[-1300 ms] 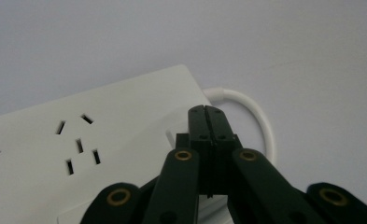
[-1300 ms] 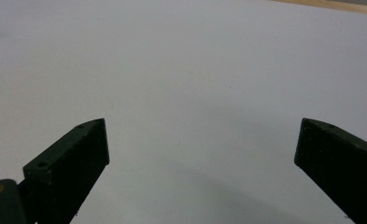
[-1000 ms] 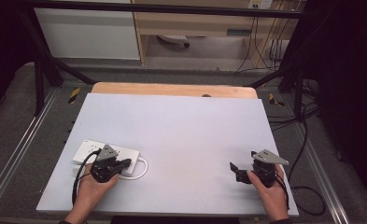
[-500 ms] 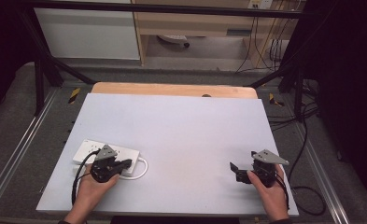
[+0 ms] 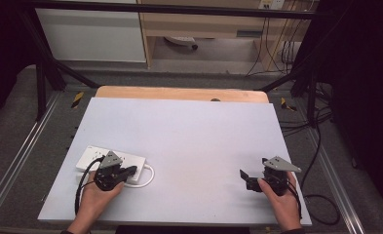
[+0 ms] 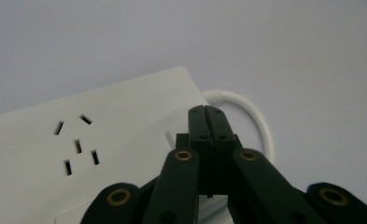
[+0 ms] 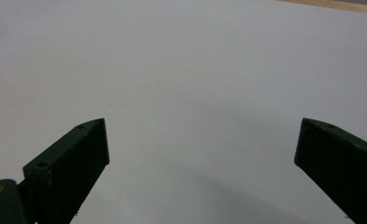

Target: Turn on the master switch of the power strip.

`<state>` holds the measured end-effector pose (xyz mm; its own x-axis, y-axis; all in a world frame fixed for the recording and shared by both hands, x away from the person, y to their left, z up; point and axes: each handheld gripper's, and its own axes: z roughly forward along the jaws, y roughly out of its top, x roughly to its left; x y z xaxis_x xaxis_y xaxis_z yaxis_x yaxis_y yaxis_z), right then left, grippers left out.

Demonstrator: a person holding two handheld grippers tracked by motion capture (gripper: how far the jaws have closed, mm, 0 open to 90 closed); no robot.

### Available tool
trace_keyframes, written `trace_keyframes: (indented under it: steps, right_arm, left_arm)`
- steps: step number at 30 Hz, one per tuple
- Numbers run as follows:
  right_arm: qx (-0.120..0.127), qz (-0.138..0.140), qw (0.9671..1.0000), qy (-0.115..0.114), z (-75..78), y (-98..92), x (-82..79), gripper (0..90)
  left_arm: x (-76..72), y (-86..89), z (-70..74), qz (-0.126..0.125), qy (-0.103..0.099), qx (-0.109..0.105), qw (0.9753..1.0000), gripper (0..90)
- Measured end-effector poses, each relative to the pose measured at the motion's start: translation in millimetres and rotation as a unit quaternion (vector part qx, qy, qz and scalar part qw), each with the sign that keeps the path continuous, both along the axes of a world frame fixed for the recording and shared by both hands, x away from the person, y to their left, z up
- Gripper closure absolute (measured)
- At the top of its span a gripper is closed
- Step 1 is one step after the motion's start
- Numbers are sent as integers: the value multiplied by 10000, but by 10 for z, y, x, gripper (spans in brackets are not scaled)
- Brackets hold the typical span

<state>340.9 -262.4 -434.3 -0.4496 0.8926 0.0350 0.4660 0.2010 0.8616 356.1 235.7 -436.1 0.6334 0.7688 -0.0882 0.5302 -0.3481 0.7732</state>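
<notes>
Left hand-held gripper point(image 5: 130, 171): lower left of the high view, held in a hand point(image 5: 94, 197); jaws pressed together with nothing between them, tips over the right end of the strip.
Right hand-held gripper point(image 5: 245, 178): lower right of the high view, held in the other hand point(image 5: 282, 200); jaws wide apart, nothing between them, over bare surface.
Strip point(image 5: 112, 160): white power strip lying flat at the lower left of the surface point(image 5: 189, 141), just under and behind the left hand-held gripper.
Cord point(image 5: 149, 176): white, loops out from the strip's right end and curls back, flat on the surface.
Left gripper view adds: dark slot-shaped sockets on the strip point(image 6: 88, 140), and the cord point(image 6: 256, 116) arcing behind the shut tips at centre right; none of this detail is legible from above.
Right gripper view adds: plain pale surface point(image 7: 195, 84) between the spread jaws, with a strip of wood at the upper right edge.
High view adds: a wooden edge point(image 5: 179, 92) beyond the surface's far side, black frame bars and cables on the floor at right.
In the way: the left hand-held gripper covers part of the strip's right end from above.
</notes>
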Motion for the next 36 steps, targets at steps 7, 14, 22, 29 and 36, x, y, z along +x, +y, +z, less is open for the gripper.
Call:
trace_keyframes:
  steps: [7,14,22,29,36]
  right_arm:
    - [-1,-3,10000,-2,0,-1,1,36]
    - [-8,-2,10000,-14,0,-2,1,35]
    - [-9,-5,10000,-14,1,-2,0,34]
    - [-9,-5,10000,-16,1,-2,0,34]
    - [-13,-6,10000,-27,1,-4,1,34]
  left_arm:
    - [-3,1,1,7,-36,10,10000,900]
    - [-3,0,1,5,-44,11,10000,900]
    - [-5,6,7,11,-69,20,10000,900]
    - [-6,5,7,6,-78,27,10000,900]
    - [-5,7,6,4,-80,16,10000,900]
